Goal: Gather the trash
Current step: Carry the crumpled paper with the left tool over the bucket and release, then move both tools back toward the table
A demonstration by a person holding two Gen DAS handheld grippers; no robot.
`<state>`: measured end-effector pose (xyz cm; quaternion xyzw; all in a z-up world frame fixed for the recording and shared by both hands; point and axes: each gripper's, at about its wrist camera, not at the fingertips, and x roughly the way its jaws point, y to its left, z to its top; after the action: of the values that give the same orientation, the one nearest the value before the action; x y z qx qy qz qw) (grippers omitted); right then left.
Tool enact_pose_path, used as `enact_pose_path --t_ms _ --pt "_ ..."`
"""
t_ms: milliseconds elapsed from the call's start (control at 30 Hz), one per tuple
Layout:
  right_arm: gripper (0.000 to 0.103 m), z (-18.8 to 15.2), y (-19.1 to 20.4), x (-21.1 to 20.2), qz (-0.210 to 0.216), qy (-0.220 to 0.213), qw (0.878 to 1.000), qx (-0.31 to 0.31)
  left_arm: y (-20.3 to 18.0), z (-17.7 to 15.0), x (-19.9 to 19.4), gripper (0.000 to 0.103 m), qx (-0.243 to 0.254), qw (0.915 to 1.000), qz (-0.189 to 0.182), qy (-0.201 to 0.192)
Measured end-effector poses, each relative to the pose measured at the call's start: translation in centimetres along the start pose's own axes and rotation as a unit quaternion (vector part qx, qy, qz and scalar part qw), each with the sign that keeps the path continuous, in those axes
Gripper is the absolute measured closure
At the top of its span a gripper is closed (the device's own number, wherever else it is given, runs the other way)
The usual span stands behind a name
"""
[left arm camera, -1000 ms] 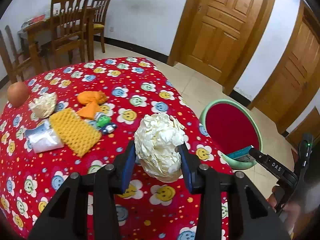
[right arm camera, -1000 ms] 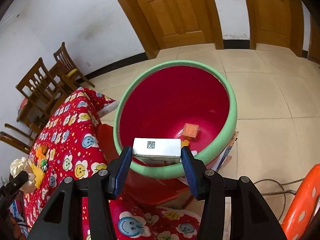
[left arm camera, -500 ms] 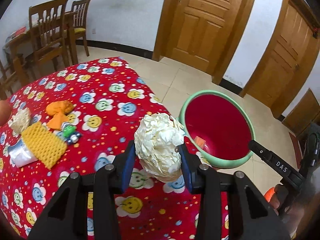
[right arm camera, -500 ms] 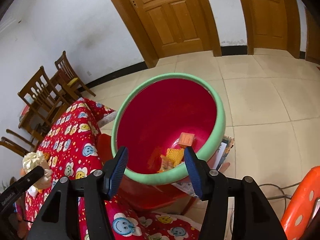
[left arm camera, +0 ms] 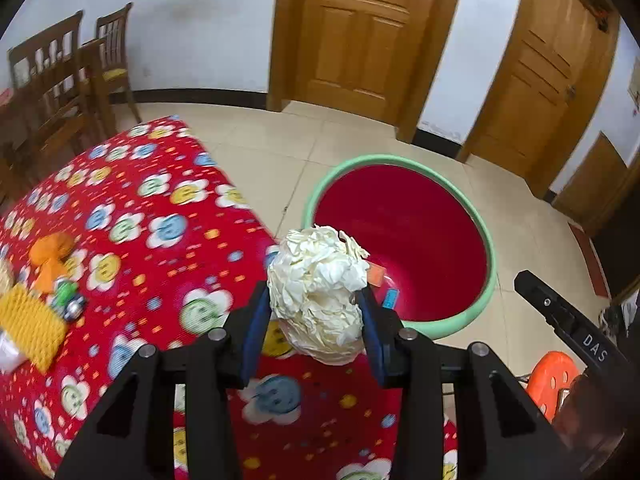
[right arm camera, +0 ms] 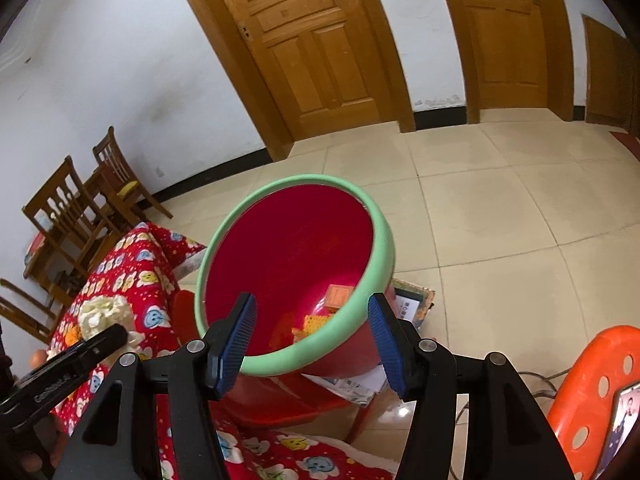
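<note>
My left gripper (left arm camera: 316,320) is shut on a crumpled ball of cream paper (left arm camera: 318,292) and holds it above the table's edge, next to the red bin with a green rim (left arm camera: 486,248). My right gripper (right arm camera: 312,340) is open and empty above the near rim of the bin (right arm camera: 376,224). Inside the bin lie an orange box (right arm camera: 340,295) and a yellow net piece (right arm camera: 314,324). The paper ball also shows at the left in the right wrist view (right arm camera: 106,314). On the table lie a yellow foam net (left arm camera: 28,326), an orange wrapper (left arm camera: 52,258) and a small green toy (left arm camera: 66,298).
The table has a red smiley-flower cloth (left arm camera: 160,240). Wooden chairs (left arm camera: 60,80) stand at the back left. An orange plastic stool (right arm camera: 592,396) is at the right. Papers (right arm camera: 408,308) lie on the floor beside the bin. Wooden doors (left arm camera: 360,32) line the wall.
My right gripper opened and the white box dropped into the bin. My left gripper carried the paper ball to the right, toward the bin.
</note>
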<state>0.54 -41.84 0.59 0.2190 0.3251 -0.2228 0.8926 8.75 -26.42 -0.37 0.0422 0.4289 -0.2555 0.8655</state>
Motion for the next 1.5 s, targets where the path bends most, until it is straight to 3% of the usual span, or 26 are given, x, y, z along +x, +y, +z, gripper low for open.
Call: enact_pose_path --t_ms 433,600,633,1133,1500 --pt "0.044 0.0 -2.1 0.3 -0.009 0.006 1.000 0.024 -3.3 1.7 4.1 0.060 0.039 0.9988 -0.016 0.025" --pt "0.044 -0.1 -2.0 0.3 -0.008 0.006 1.000 0.026 -3.9 2.1 4.2 0.035 0.054 0.9983 -0.015 0.016" --pt "0.044 -0.1 -2.1 0.3 -0.008 0.007 1.000 0.026 -4.1 2.1 4.1 0.034 0.055 0.9983 -0.013 0.013" --pt "0.044 -0.3 -1.2 -0.3 0.001 0.007 1.000 0.021 -2.2 1.1 1.6 0.034 0.027 0.9996 -0.009 0.002" --pt "0.044 -0.8 0.5 -0.9 0.021 0.013 1.000 0.006 1.8 -0.3 -2.0 0.034 -0.018 0.9996 0.016 -0.015"
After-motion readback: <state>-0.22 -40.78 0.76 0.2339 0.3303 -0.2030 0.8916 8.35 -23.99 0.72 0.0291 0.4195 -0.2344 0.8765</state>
